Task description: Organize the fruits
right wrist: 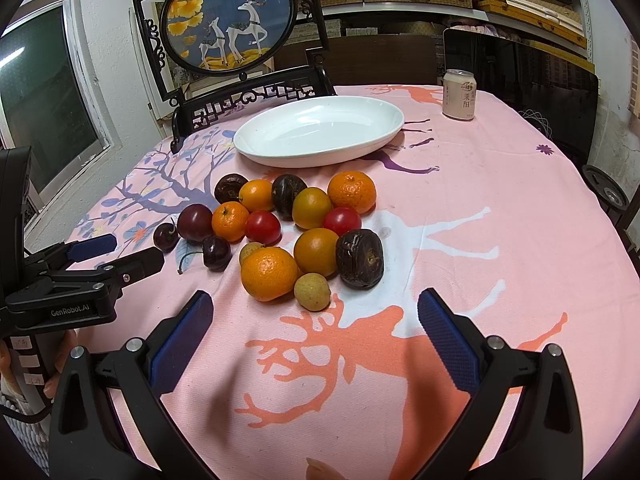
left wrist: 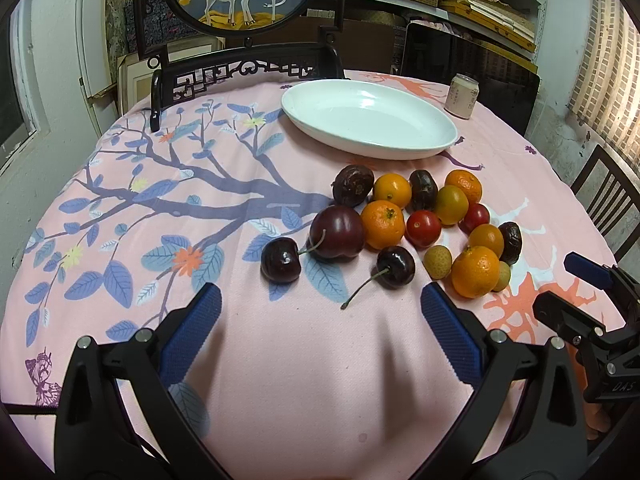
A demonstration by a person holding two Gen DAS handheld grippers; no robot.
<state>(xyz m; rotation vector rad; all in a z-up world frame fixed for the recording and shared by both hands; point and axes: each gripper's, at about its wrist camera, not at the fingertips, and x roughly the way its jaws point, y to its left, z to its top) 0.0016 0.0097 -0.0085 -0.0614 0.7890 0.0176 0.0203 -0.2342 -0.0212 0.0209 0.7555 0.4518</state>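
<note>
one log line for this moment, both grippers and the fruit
left gripper: open, empty | right gripper: open, empty | fruit pile: on tablecloth, untouched | white plate: empty, behind pile | stage: pre-grasp

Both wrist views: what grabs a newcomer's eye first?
The cluster of fruit, oranges, cherries, red and dark ones, loose on the pink tablecloth mid-table. Behind it sits an empty white oval dish, with a pale can at the far right. Both grippers' blue-padded jaws stand open, short of the fruit.
</note>
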